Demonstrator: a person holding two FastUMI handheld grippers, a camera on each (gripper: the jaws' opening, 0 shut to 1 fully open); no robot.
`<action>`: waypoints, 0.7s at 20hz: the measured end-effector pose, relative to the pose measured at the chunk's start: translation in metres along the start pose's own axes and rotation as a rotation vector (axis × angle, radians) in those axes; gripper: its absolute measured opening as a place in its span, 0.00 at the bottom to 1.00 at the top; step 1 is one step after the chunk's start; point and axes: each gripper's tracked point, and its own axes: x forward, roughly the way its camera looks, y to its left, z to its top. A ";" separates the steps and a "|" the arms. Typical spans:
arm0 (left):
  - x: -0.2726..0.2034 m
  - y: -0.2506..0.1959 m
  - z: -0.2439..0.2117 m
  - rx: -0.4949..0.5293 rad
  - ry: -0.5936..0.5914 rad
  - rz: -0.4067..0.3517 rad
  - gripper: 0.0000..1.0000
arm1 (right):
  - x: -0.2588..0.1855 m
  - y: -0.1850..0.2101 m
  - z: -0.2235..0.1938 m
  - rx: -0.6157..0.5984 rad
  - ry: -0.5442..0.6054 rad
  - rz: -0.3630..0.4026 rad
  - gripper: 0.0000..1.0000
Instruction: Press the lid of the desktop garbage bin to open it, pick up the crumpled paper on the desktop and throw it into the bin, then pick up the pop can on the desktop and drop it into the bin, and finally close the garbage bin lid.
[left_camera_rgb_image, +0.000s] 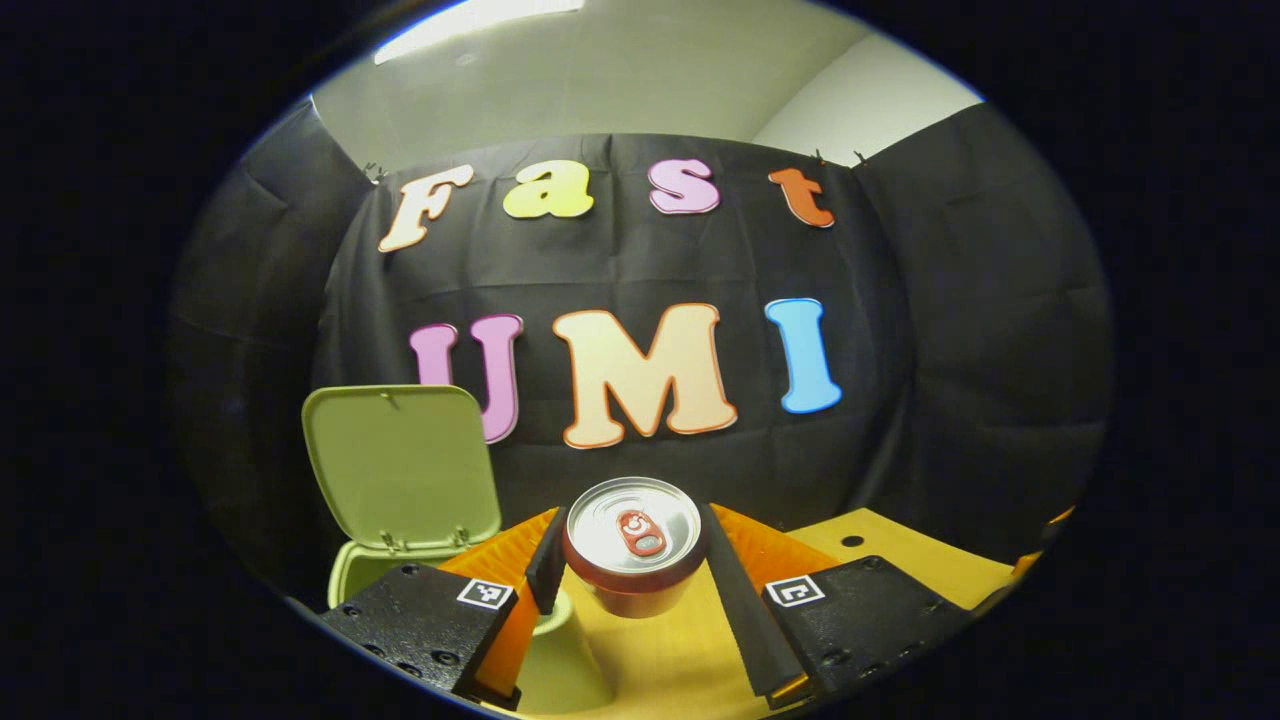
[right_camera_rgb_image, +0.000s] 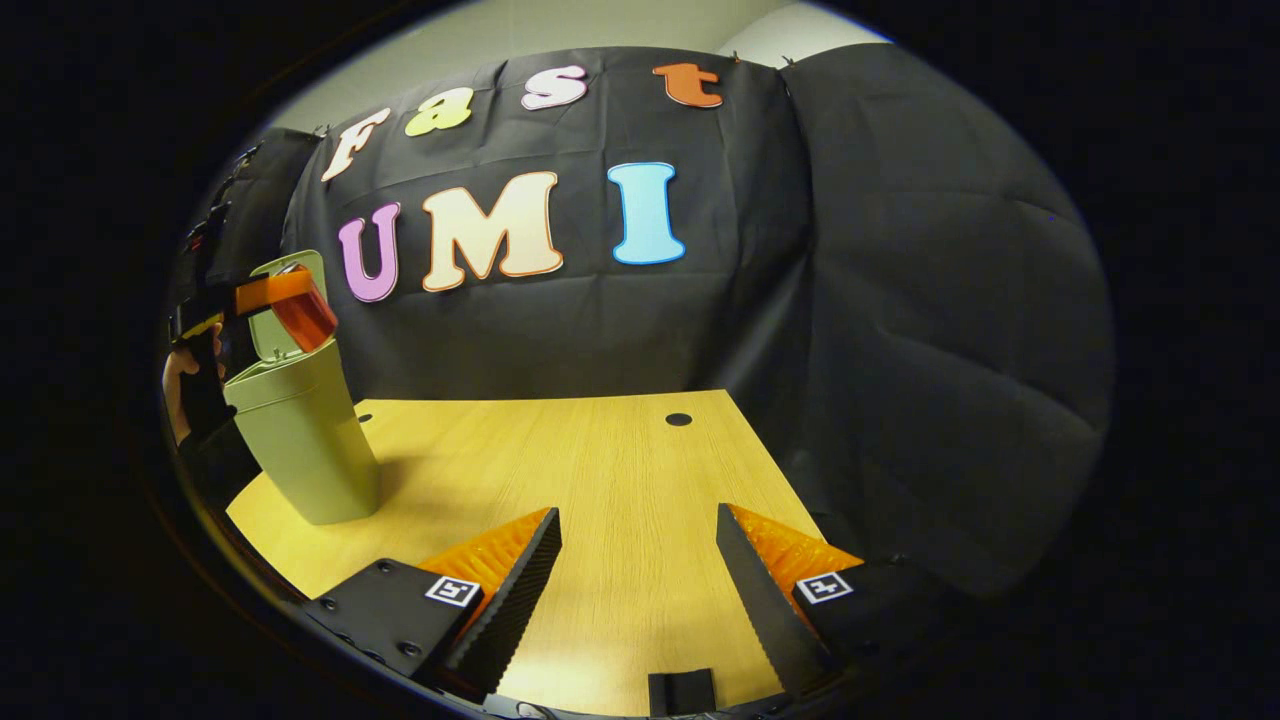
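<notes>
Red can (left_camera_rgb_image: 634, 548), silver top, pinched by left gripper (left_camera_rgb_image: 630, 560) above wooden table (right_camera_rgb_image: 600, 470); bin (right_camera_rgb_image: 300, 440) lid up; right gripper (right_camera_rgb_image: 638, 545) jaws spread.

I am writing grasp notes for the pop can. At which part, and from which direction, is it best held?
Grip the pop can on its round side wall just under the top rim, fingers on opposite sides, coming level from the side, as the left gripper does: the can is upright and its wall is evenly curved.

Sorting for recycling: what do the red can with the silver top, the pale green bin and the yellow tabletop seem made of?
Red can with the silver top: likely aluminium, glossy, with a shiny brushed lid and pull tab. Pale green bin: probably plastic, smooth matte moulded walls. Yellow tabletop: wood or wood-look laminate, fine straight grain.
</notes>
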 end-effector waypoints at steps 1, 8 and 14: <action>0.000 0.013 -0.002 -0.003 0.004 0.031 0.76 | 0.001 0.000 -0.001 -0.003 0.000 0.001 0.98; 0.002 0.087 -0.045 0.003 0.097 0.203 0.76 | 0.010 0.018 0.004 -0.041 0.001 0.033 0.98; 0.000 0.109 -0.083 -0.015 0.174 0.258 0.78 | 0.012 0.032 0.008 -0.069 -0.006 0.056 0.98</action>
